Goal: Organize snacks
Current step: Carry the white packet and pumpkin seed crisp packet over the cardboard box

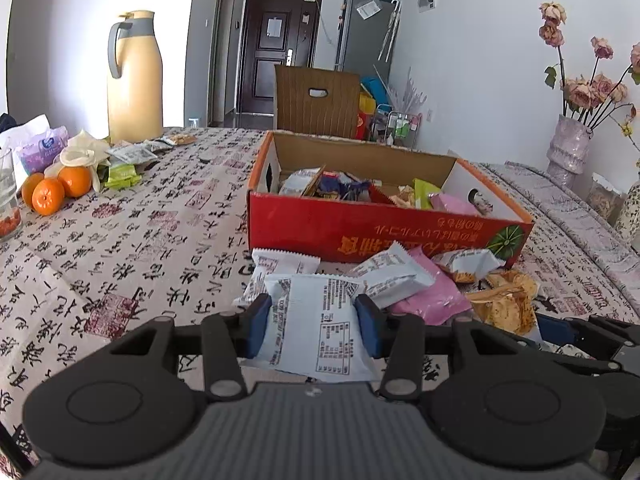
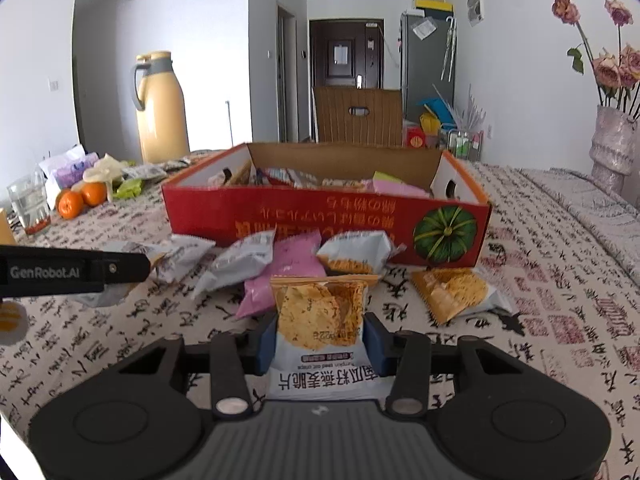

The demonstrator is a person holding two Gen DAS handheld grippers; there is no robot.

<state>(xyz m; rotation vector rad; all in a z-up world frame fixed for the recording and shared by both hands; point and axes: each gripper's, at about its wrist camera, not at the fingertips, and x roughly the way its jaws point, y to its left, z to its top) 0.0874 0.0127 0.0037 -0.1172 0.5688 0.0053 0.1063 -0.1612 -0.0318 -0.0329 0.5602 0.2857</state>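
Note:
My left gripper (image 1: 314, 322) is shut on a white snack packet (image 1: 316, 328) with a printed back, held just above the table. My right gripper (image 2: 320, 342) is shut on a packet of orange crisps (image 2: 320, 320), its blue pads pressing both sides. A red cardboard box (image 1: 360, 224) (image 2: 320, 216) holding several snacks stands just beyond both grippers. Loose packets lie in front of it: a pink one (image 1: 430, 296) (image 2: 280, 276), white ones (image 1: 390, 276) (image 2: 240, 260) and crisp packets (image 1: 504, 300) (image 2: 452, 292). The left gripper's arm (image 2: 76, 270) shows at the right wrist view's left edge.
A yellow thermos jug (image 1: 134, 80) (image 2: 160, 108), oranges (image 1: 52, 192) (image 2: 78, 200), a glass (image 1: 8, 196) (image 2: 30, 204) and more packets (image 1: 124, 164) sit at the far left. A vase of dried roses (image 1: 568, 148) (image 2: 612, 148) stands at the right. A chair back (image 1: 316, 98) rises behind the box.

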